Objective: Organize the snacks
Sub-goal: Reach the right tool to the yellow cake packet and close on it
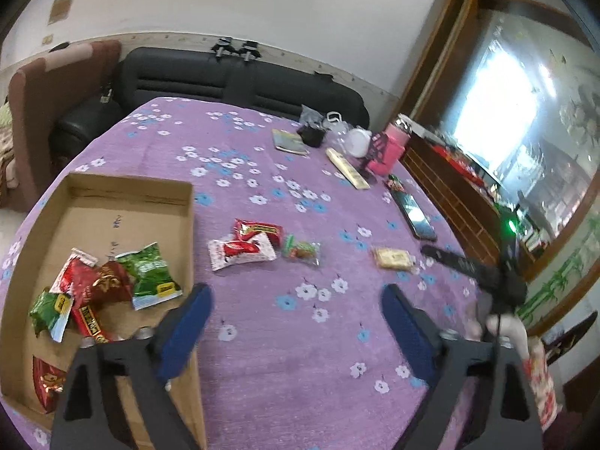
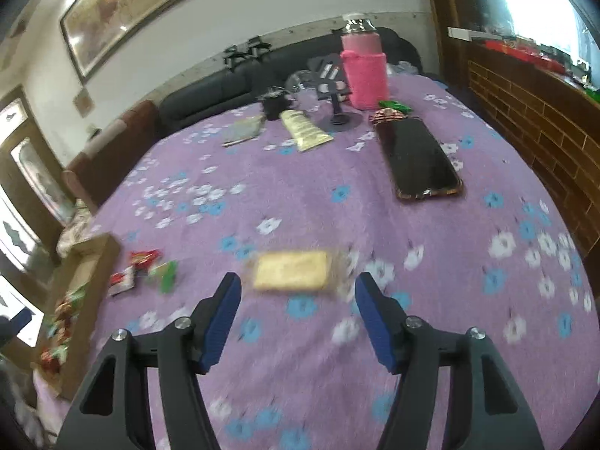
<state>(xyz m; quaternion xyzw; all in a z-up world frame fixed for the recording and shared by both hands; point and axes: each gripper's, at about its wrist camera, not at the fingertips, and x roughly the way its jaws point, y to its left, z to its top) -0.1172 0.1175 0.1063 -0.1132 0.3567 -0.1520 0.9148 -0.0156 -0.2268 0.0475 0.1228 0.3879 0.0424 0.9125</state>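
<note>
Inside one shallow brown cardboard tray (image 1: 131,187) at the near left, two green crinkled snack packets (image 1: 150,275) and about four red foil snack packets (image 1: 80,281) are counted; the heap is partly hidden. On the purple flowered tablecloth (image 1: 262,356), four loose snacks are seen: two red-and-white wrapped sweets (image 1: 243,253), one small green-ended clear packet (image 1: 302,250) and one pale yellow biscuit in clear wrap (image 2: 290,270). At the far right, one pink sleeved bottle (image 2: 363,71) and one black phone (image 2: 416,159) are counted.

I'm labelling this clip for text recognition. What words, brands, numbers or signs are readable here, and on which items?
None can be read for certain.
Red wrapper with yellow band in the brown cardboard tray: large letters, blurred.
Green crinkled packets: yellow label, too small.
Red and white packets on the purple flowered tablecloth: print blurred.
Cream flat tube: fine print, unreadable.
</note>
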